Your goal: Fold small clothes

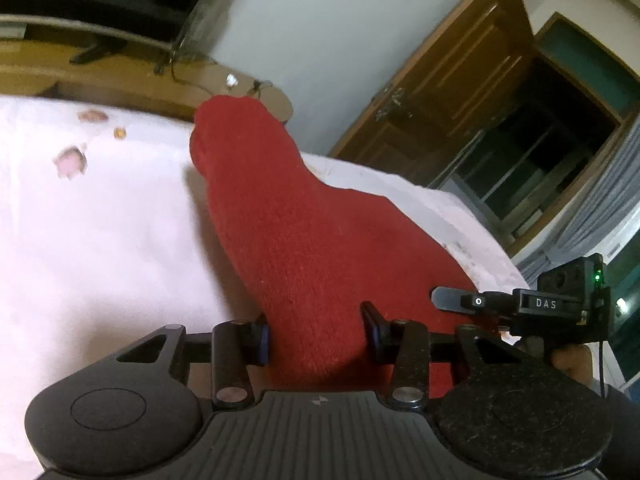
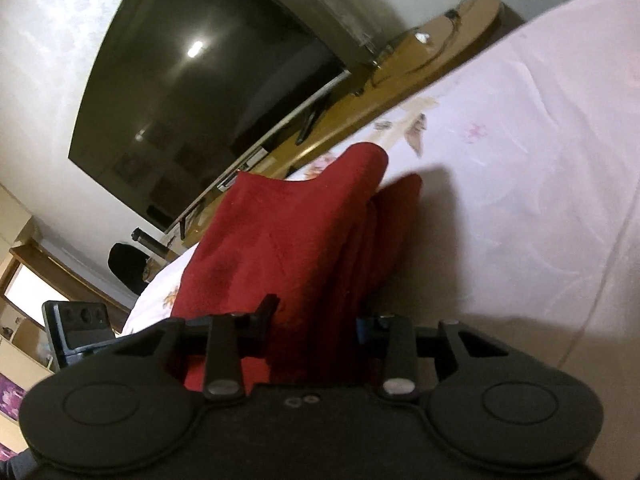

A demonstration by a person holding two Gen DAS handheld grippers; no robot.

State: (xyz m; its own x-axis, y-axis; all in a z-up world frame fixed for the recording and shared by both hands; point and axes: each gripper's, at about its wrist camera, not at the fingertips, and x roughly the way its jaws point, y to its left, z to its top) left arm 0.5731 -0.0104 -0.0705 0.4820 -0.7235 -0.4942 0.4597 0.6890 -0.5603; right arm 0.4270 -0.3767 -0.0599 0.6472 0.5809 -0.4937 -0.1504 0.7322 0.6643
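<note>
A red knitted garment (image 1: 304, 232) lies lengthwise on the pale pink bedsheet (image 1: 100, 240), its near edge raised. My left gripper (image 1: 316, 334) is shut on that near edge, and the cloth fills the gap between its blue-padded fingers (image 1: 262, 340). In the right wrist view the same red garment (image 2: 288, 232) hangs in folds from my right gripper (image 2: 316, 320), which is shut on another part of the near edge. The black housing of the right-hand tool (image 1: 560, 300) shows close by at the left view's right side. The held edge itself is hidden behind the fingers.
A wooden shelf (image 2: 400, 80) with a large dark television (image 2: 208, 92) runs along the bed's far side. A brown door (image 1: 460, 92) and dark doorway stand beyond the bed corner. The sheet (image 2: 540, 160) stretches wide to the right of the garment.
</note>
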